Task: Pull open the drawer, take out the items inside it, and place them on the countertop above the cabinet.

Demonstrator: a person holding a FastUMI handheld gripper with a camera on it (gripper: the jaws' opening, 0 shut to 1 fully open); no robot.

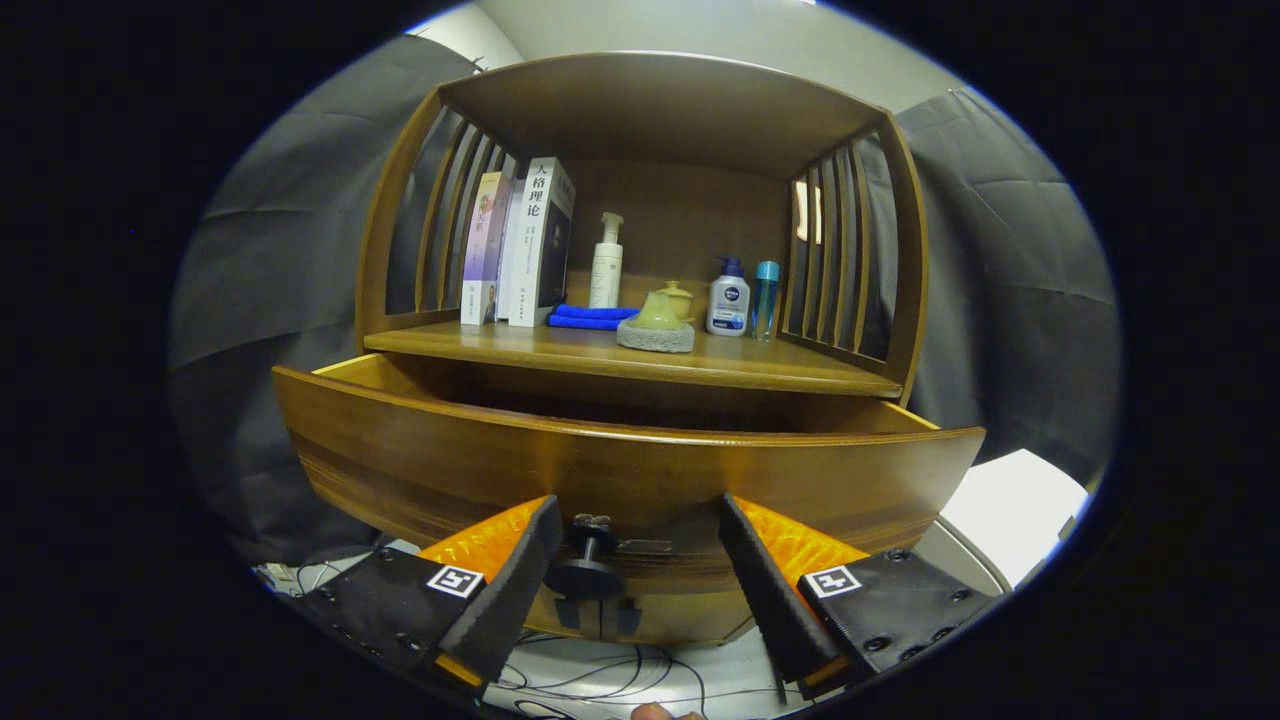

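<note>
Drawer (620, 470) stands pulled out below the table (640, 362); its inside is hidden behind the front panel. Claw (637, 540) is wide, fingers either side of the knob (588, 560) and apart from it, likely done pulling and freed for reaching in

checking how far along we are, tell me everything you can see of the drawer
The drawer is brown wood with a glossy front panel, pulled partly out of the cabinet below the countertop. Its inside is dark and what it holds cannot be told. A dark round knob sticks out low on the front. The gripper is open, its fingers either side of the knob, not pressing on it.
</note>
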